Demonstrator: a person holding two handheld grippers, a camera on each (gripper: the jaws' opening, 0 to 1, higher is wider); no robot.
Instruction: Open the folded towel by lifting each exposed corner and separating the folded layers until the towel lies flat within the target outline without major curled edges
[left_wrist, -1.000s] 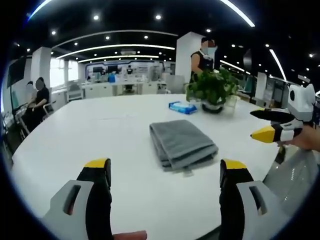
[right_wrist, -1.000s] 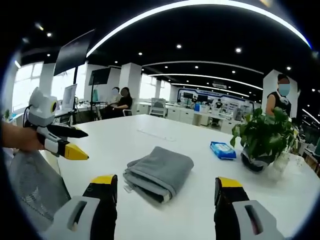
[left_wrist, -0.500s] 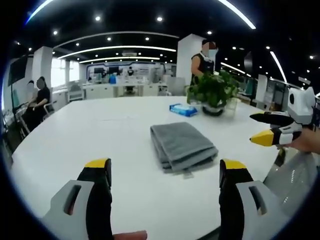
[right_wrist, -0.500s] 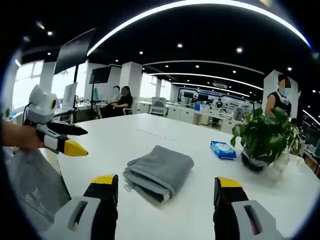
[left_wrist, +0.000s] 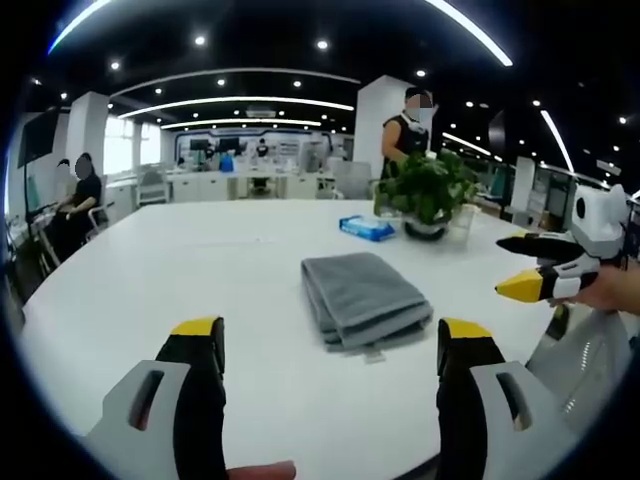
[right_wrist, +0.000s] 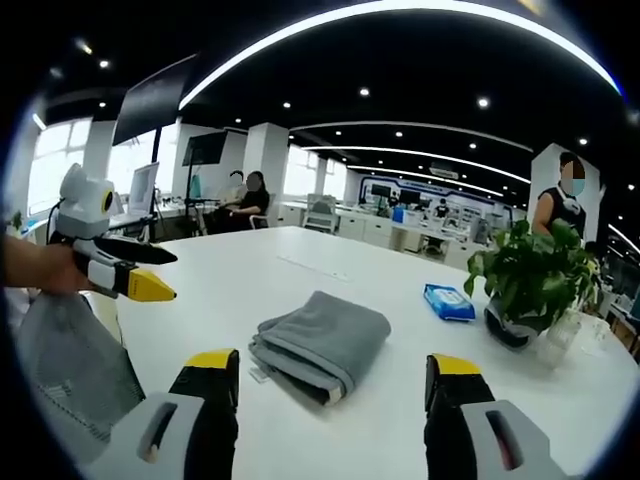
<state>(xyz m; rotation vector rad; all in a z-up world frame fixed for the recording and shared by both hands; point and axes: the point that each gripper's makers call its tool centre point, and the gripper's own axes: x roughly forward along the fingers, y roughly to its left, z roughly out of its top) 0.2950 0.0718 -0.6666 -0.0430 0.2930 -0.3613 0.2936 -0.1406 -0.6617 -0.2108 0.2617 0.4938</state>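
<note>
Holding both grippers (left_wrist: 328, 345) (right_wrist: 327, 375) wide, empty; towel (left_wrist: 363, 297) lying folded ahead. Risking pinching several layers together, dragging whole stack.

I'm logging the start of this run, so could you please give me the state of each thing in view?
Towel: folded in layers, flat on the table, untouched.
Left tongs: open, empty, short of the towel.
Right tongs: open, empty, short of the towel.
Blue packet: lying flat, closed.
Potted plant: upright.
</note>
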